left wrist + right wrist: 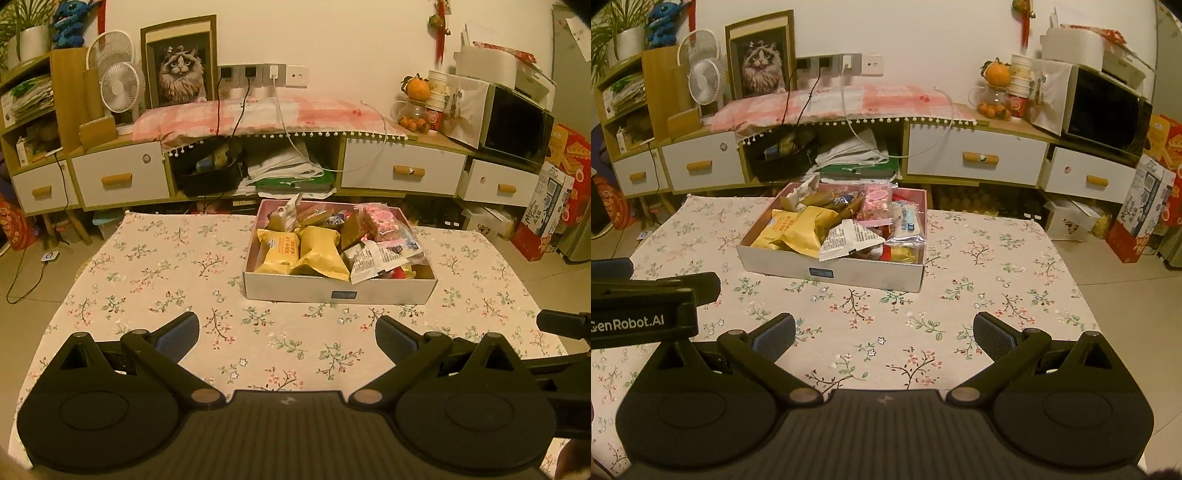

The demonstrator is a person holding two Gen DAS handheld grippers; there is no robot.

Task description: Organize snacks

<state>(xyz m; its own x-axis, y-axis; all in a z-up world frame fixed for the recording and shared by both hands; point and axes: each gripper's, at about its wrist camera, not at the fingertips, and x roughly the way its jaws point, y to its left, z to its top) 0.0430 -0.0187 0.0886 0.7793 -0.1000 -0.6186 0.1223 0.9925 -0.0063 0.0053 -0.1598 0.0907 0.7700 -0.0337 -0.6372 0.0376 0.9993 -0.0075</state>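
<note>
Honestly, this looks like either the very start or the tidy-up end of the job: every snack I can see sits in the white box [340, 291] on the floral tablecloth [147, 266], none loose on the cloth. If the step is sorting what's inside, I'd go for the top layer first. The white printed packet [849, 240] hangs over the front wall and is the easiest pinch; grab it by the crimped edge, not the puffy middle. The yellow packets [303, 251] on the box's left side are slippery foil, so come in low and square. The other tongs could brace the box wall, since cardboard will likely slide.

Pose-wise, both grippers hover side by side near the table's front edge, well short of the box, pointing at it. The left gripper [288, 339] has its jaws spread wide with nothing between them; same for the right gripper [884, 338].
</note>
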